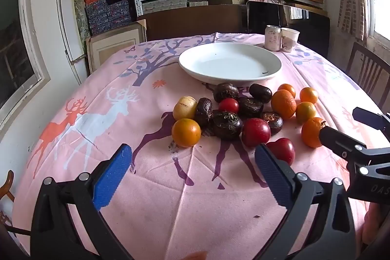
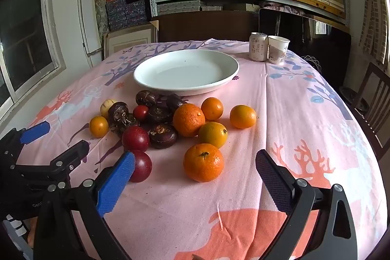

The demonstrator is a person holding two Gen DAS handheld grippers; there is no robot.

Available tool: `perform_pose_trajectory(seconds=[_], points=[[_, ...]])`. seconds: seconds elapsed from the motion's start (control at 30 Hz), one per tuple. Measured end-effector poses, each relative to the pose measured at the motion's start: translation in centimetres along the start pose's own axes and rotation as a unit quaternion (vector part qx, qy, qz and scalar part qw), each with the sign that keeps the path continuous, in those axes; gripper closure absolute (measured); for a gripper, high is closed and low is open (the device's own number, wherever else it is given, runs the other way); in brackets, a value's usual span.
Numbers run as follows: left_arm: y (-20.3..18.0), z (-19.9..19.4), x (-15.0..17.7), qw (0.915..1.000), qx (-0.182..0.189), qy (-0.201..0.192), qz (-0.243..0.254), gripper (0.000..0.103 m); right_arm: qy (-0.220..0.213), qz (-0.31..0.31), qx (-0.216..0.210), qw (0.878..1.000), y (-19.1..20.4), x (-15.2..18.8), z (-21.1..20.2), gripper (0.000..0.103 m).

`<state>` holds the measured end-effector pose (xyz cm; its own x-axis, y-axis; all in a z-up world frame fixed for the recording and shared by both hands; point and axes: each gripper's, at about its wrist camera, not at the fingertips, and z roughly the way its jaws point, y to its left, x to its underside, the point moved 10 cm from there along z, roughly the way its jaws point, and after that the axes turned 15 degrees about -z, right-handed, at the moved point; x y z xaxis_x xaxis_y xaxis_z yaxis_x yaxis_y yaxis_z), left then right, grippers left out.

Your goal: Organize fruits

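Behind fruit pile [image 2: 170, 123]: white plate [image 2: 146, 79], nothing inside.

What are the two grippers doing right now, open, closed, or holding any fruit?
Left gripper: open, holding nothing, above the pink patterned tablecloth.
Right gripper: open, holding nothing, nearest orange mandarin ahead.

White plate [image 2: 146, 79], pink tablecloth [image 2: 280, 113] (deer-patterned), orange mandarins [image 2: 203, 162].
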<state>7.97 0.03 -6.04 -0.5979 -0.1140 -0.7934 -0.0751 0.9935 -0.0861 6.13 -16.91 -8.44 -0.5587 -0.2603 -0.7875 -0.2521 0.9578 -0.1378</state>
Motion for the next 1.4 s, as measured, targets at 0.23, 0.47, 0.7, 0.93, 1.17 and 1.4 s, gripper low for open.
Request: perform_pose_trajectory(seconds=[0.23,0.47,0.7,0.93,1.17,1.4], points=[[-0.1,0.0,0.0,1.0000,0.001,0.001,-0.001,0.004,-0.002,-0.002,0.002,1.000,0.1,0.0,-0.1,0.003],[-1.2,-0.5,0.3,1.0000,0.002,0.003,-0.002,0.004,-0.003,-0.001,0.003,1.000,0.1,0.0,-0.1,0.003],[-0.9,0.0,0.4,1.0000,0.004,0.005,-0.001,0.004,-0.001,-0.002,0.002,1.000,0.3,-0.1,0.0,0.003],[-0.7,0.5,0.7,0.9999,0.009,0.012,0.002,0.004,0.001,-0.001,0.001,1.000,0.2,0.1,0.2,0.003],[-0.7,0.5,0.8,0.9999,0.008,0.012,0.002,0.004,0.001,-0.001,0.000,1.000,0.2,0.1,0.2,0.003],[-0.8,0.5,0.8,0.9999,0.008,0.012,0.002,0.004,0.001,-0.001,0.000,1.000,0.3,0.1,0.2,0.003]])
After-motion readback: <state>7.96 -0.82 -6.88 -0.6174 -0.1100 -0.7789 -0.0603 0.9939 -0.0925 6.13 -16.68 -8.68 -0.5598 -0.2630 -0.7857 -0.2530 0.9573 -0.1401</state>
